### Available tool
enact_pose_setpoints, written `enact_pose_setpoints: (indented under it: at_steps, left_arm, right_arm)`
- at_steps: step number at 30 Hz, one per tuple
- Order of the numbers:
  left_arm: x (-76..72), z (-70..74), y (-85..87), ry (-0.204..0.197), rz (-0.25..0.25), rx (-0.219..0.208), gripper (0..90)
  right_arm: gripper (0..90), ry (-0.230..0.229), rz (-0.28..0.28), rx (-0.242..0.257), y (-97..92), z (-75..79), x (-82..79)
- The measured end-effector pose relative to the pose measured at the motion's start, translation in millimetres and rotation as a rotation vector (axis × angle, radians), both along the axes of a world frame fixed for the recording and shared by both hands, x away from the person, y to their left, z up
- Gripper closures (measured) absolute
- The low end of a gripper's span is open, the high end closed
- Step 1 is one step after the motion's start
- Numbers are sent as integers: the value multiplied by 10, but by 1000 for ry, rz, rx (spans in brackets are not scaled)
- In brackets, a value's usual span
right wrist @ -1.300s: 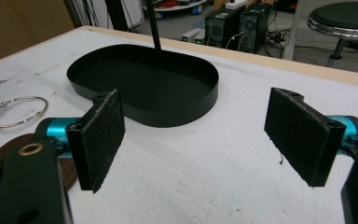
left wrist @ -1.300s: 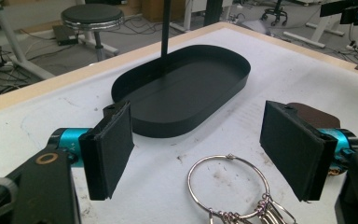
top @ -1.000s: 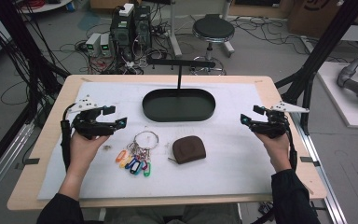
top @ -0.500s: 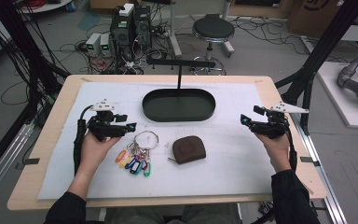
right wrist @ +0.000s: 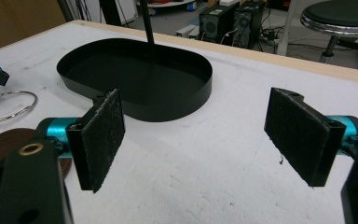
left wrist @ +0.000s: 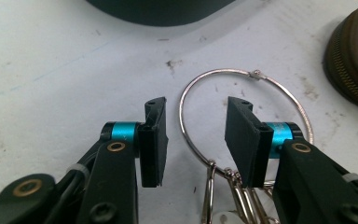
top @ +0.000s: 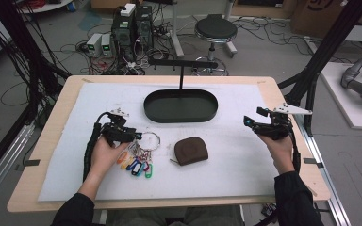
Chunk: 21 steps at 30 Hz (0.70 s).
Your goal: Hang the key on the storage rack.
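closing the left gripper [left wrist: 193,140] over the key ring [left wrist: 242,116], wire between half-closed jaws but not yet pinched, keys trailing just below; next, squeeze shut and lift, right gripper [right wrist: 205,140] waiting wide open, well apart.

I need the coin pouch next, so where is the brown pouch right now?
In the high view the brown pouch lies on the white mat near the table's middle, just below the black oval tray and right of the key ring.
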<state>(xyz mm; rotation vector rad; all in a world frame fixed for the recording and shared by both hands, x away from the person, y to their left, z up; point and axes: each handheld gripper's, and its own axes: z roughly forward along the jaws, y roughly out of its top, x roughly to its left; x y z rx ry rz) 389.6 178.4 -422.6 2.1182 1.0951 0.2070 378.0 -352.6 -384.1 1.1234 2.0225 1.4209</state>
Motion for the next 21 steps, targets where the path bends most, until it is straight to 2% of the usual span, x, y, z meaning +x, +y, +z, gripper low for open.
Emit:
enact_pose_setpoints:
  at_steps: [2, 3, 9, 11, 13, 19, 21]
  left_arm:
    - [0, -24, -23, 9, 10, 6, 600]
    - [0, -34, -37, 10, 7, 15, 631]
    - [-3, -75, -124, 3, 6, 101, 696]
    - [-15, -83, -147, -15, 5, 124, 712]
    - [-27, -82, -165, -24, 8, 140, 768]
    - [-75, -72, -255, -55, 15, 206, 815]
    - [-101, -77, -288, -81, 14, 226, 833]
  right_arm:
    - [207, 1, 1, -1, 0, -3, 1]
    - [207, 3, 1, -2, 4, -4, 1]
    - [207, -3, 0, -11, 10, -4, -1]
    - [207, -1, 0, -13, 11, -5, -2]
    - [207, -2, 0, -14, 11, -6, -1]
    - [207, -1, 1, -24, 21, -11, 2]
    - [207, 0, 1, -26, 25, -13, 1]
